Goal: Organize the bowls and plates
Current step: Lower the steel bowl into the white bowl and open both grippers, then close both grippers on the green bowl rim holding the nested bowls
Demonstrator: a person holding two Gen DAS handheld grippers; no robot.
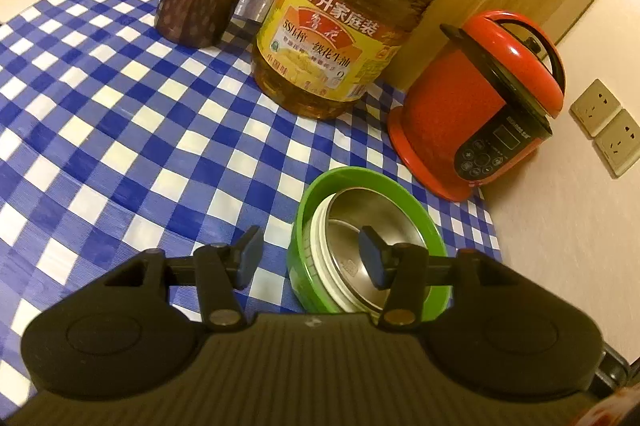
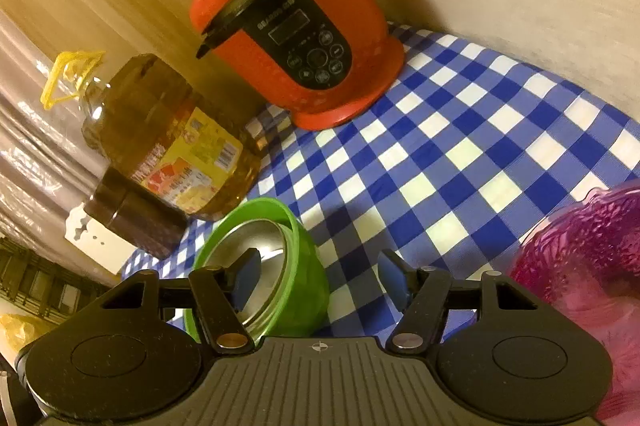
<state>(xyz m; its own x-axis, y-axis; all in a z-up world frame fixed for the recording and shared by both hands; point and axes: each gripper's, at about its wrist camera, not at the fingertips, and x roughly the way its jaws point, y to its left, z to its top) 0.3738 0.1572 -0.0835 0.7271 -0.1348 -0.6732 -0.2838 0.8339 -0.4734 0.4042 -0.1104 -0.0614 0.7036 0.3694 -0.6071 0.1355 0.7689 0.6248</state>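
Checked tablecloth [image 1: 120, 106] under green bowl [image 1: 400, 194], astride its rim both tools [image 1: 310, 258] [image 2: 320, 278], parted, gripping nothing.

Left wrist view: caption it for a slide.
Open left hand-held gripper straddling the green bowl's rim, steel bowl nested inside, on checked cloth.

Left tool [image 1: 310, 258]: pitched downward, jaws apart, nothing pressed between the blue pads [image 1: 250, 252]; right-side finger sits over a bowl's interior without visible contact.

Right tool [image 2: 320, 278]: also pitched downward, jaws set wider, pads [image 2: 392, 276] clear, nothing gripped.
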